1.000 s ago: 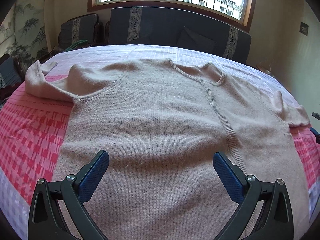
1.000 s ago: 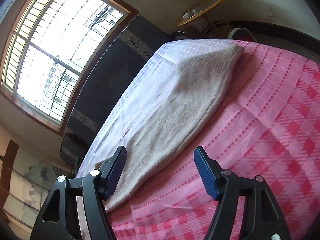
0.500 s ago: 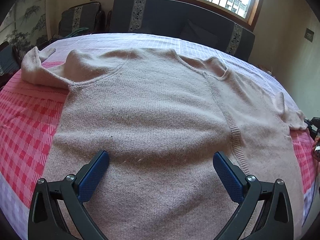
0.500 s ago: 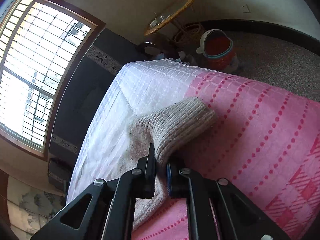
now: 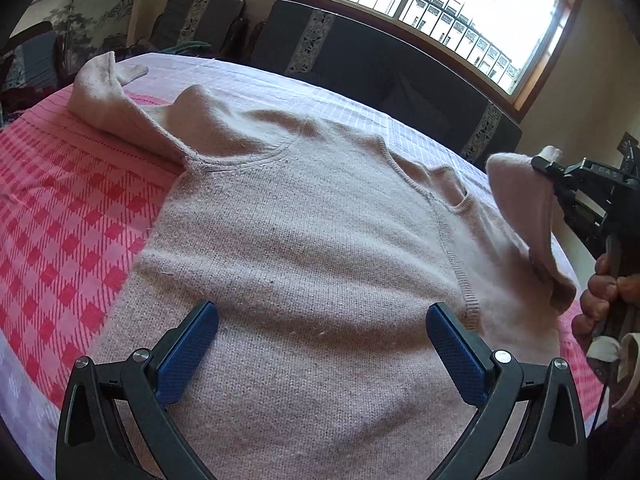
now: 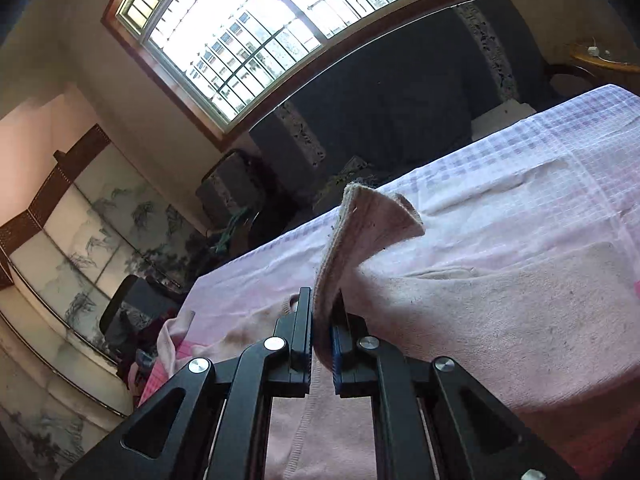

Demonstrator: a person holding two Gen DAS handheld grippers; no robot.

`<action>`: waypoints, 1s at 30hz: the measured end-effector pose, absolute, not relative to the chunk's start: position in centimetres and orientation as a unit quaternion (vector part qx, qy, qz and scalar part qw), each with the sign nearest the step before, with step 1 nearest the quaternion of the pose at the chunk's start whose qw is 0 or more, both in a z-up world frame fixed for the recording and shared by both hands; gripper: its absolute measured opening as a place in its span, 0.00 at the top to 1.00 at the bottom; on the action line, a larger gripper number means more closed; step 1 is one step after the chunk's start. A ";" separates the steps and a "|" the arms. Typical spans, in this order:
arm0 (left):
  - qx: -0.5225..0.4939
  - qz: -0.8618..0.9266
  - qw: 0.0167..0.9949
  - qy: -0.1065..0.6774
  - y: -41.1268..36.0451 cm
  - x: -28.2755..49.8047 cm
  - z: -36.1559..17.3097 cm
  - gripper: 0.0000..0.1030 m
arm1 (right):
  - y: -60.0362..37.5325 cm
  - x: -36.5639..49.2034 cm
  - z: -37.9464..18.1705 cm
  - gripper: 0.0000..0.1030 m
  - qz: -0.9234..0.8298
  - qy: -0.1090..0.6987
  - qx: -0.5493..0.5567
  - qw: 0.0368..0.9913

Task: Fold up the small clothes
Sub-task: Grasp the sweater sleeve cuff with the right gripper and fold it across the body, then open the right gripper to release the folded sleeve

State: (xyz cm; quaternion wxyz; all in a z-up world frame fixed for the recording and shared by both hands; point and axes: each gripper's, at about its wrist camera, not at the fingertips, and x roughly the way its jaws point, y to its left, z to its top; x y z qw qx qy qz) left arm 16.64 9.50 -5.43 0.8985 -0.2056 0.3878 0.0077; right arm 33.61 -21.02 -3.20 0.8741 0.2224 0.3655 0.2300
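Right tool (image 6: 322, 344), clamped on the sweater's sleeve (image 6: 360, 232), has lifted it off the checked cloth (image 5: 76, 200) since a moment ago. Left tool (image 5: 322, 344) stays spread wide above the sweater (image 5: 312, 240), lying flat on the counter.

The left gripper (image 5: 322, 334) hovers low with its blue-padded jaws spread wide, gripping nothing; the right gripper (image 6: 321, 344) is raised at the right side, jaws pinched tight on a sleeve (image 6: 360, 232); the person's right hand (image 5: 608, 292) wraps the right gripper's handle, fingers curled.
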 end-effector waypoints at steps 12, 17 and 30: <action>-0.240 -0.006 0.895 0.375 10.7 16.5 -5.5 0.00 | -9.9 32.8 -8.5 0.89 0.298 0.426 0.181 0.835; -0.239 -0.002 0.896 0.374 10.8 16.5 -5.5 0.00 | -9.7 31.4 -8.4 0.64 0.354 0.435 0.195 0.805; -0.293 -0.017 0.863 0.412 12.9 18.9 -5.0 0.00 | -30.6 19.4 -7.8 0.44 0.232 0.363 0.288 0.855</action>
